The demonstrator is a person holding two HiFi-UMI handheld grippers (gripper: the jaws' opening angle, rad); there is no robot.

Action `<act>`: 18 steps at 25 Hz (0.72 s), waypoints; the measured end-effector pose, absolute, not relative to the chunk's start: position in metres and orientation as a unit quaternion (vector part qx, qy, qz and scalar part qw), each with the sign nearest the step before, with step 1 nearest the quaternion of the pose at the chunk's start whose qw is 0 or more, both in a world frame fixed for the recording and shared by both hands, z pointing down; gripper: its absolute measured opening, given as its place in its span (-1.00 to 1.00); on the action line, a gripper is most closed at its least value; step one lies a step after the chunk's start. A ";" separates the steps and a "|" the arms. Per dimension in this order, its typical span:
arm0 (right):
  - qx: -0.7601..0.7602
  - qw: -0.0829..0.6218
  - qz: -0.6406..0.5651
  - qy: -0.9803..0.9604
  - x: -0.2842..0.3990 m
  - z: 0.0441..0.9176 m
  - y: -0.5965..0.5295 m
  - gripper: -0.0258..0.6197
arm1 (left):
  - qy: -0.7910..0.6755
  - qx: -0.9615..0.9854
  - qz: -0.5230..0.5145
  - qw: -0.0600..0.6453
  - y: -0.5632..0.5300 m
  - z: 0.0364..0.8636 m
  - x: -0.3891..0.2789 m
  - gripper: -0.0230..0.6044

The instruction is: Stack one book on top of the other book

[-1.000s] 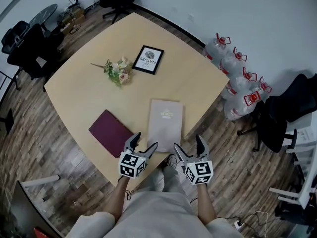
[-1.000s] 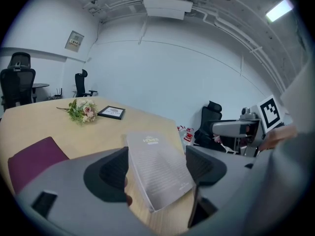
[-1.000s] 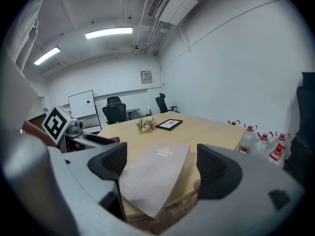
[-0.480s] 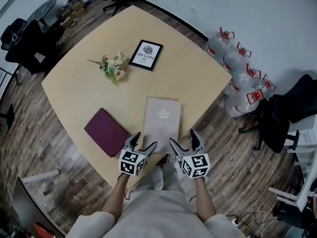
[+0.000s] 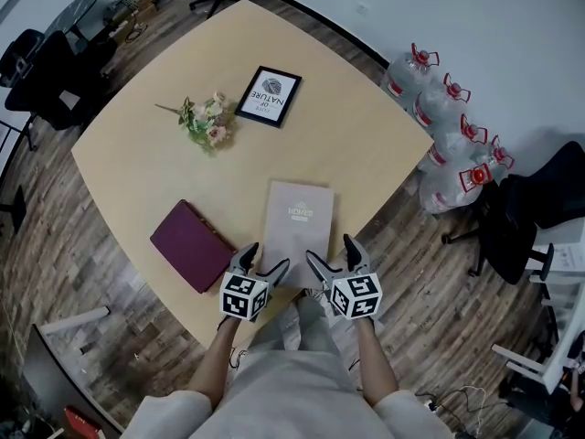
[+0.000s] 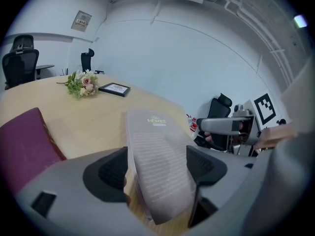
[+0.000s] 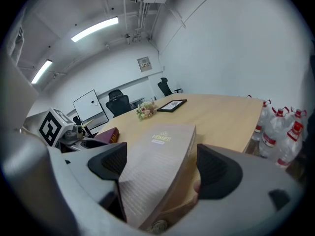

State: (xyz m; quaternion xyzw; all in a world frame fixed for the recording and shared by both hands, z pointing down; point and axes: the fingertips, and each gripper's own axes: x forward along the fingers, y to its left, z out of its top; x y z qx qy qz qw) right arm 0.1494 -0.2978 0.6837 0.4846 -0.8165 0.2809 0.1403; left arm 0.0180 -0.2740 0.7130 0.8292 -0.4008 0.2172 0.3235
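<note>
A beige book (image 5: 297,230) lies flat near the table's front edge. A maroon book (image 5: 190,245) rests to its left, apart from it. My left gripper (image 5: 260,266) is open at the beige book's near left corner, and my right gripper (image 5: 330,256) is open at its near right corner. In the left gripper view the beige book (image 6: 160,171) runs between the spread jaws, with the maroon book (image 6: 23,149) off to the left. In the right gripper view the beige book (image 7: 156,173) likewise fills the gap between the jaws, and the maroon book (image 7: 105,134) lies beyond.
A small flower bouquet (image 5: 206,123) and a framed picture (image 5: 269,96) lie at the far side of the wooden table (image 5: 137,167). Water bottles (image 5: 448,144) stand on the floor at right. Office chairs (image 5: 46,67) stand at left, another chair (image 5: 539,210) at right.
Both grippers have come closer to the beige book's near edge, the right one shifting left towards its corner. Both books lie where they were.
</note>
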 end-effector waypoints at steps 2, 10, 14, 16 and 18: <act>0.481 0.146 0.290 -0.814 0.148 0.692 -0.301 0.42 | -0.401 0.827 0.220 0.327 -0.277 0.717 0.019 0.25; 0.470 0.166 0.317 -0.807 0.143 0.718 -0.312 0.44 | -0.395 0.819 0.233 0.343 -0.283 0.731 0.024 0.26; 0.466 0.173 0.327 -0.804 0.139 0.727 -0.316 0.45 | -0.391 0.817 0.240 0.349 -0.285 0.737 0.026 0.27; 0.464 0.176 0.333 -0.802 0.137 0.731 -0.317 0.45 | -0.391 0.815 0.243 0.352 -0.285 0.740 0.025 0.27; 0.461 0.181 0.339 -0.800 0.136 0.736 -0.317 0.45 | -0.392 0.813 0.242 0.357 -0.286 0.742 0.025 0.27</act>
